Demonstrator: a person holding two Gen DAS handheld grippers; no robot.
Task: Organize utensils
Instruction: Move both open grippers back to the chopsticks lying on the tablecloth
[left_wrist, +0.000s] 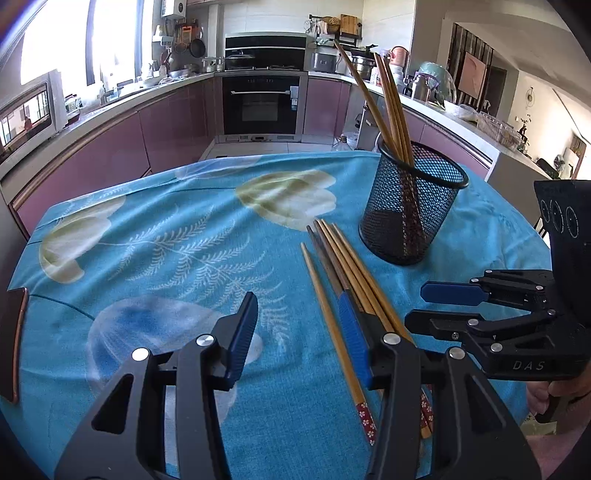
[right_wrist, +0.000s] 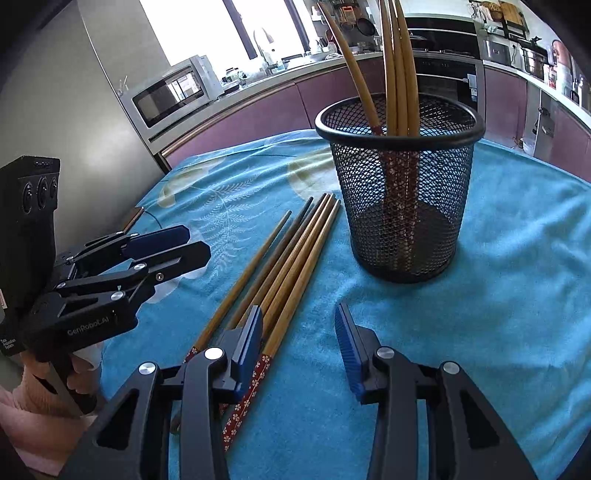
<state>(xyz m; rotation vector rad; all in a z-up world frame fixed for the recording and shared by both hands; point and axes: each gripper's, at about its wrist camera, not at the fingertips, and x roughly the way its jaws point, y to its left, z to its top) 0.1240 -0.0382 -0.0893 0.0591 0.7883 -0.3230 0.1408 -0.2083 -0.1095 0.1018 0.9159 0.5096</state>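
Several loose wooden chopsticks (left_wrist: 351, 266) (right_wrist: 291, 251) lie side by side on the blue floral cloth, red patterned ends toward me. A black mesh basket (left_wrist: 413, 206) (right_wrist: 402, 206) stands just beyond them and holds several chopsticks (left_wrist: 391, 107) (right_wrist: 399, 74) upright. My left gripper (left_wrist: 299, 339) (right_wrist: 197, 243) is open low over the cloth. One separate chopstick lies between its pads, and its right finger covers the bundle. My right gripper (right_wrist: 299, 347) (left_wrist: 415, 305) is open too. Its left pad sits over the bundle, and the rightmost chopstick lies just inside the gap.
A flat dark device with a copper rim (left_wrist: 14, 343) (right_wrist: 133, 218) lies at the cloth's left edge. The cloth (left_wrist: 166, 240) ends a short way past the basket, with kitchen cabinets and an oven (left_wrist: 264, 99) behind. A hand (left_wrist: 546, 395) holds the right gripper's handle.
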